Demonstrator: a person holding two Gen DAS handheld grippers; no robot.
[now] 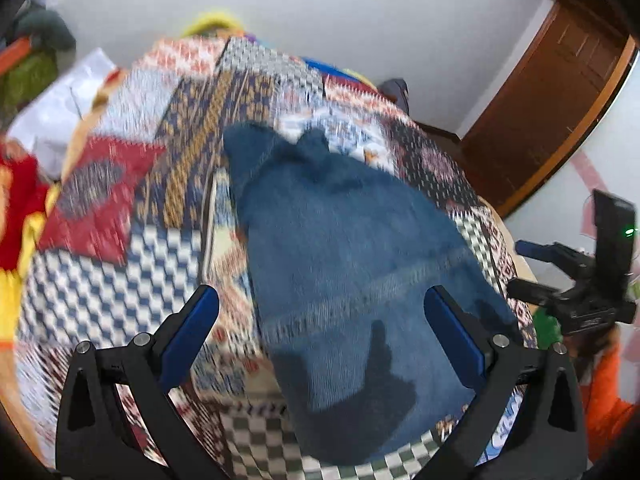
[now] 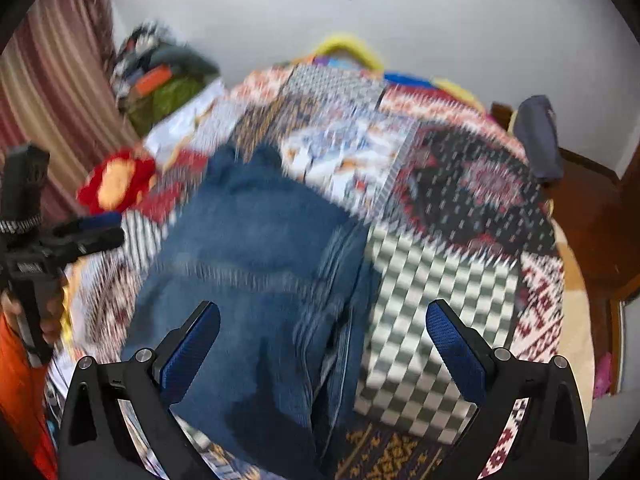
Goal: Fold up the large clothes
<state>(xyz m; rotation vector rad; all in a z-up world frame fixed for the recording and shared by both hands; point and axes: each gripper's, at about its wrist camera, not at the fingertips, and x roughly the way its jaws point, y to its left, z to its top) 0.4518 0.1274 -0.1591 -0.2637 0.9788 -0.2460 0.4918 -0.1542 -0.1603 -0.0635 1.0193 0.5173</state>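
Blue jeans (image 1: 344,264) flat on the patchwork bedspread (image 1: 120,280).
Left gripper (image 1: 320,320) and right gripper (image 2: 323,332) both spread, empty, above the jeans' near edge.

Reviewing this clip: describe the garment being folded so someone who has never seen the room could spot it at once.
Start from the bed covered by a busy patchwork quilt of checks and red, navy and orange motifs. Lying lengthwise along its middle, in front of both open grippers, is the pair of blue jeans. It is the only large plain-coloured denim piece on the quilt; the items at the bed's edges are red, yellow or green.
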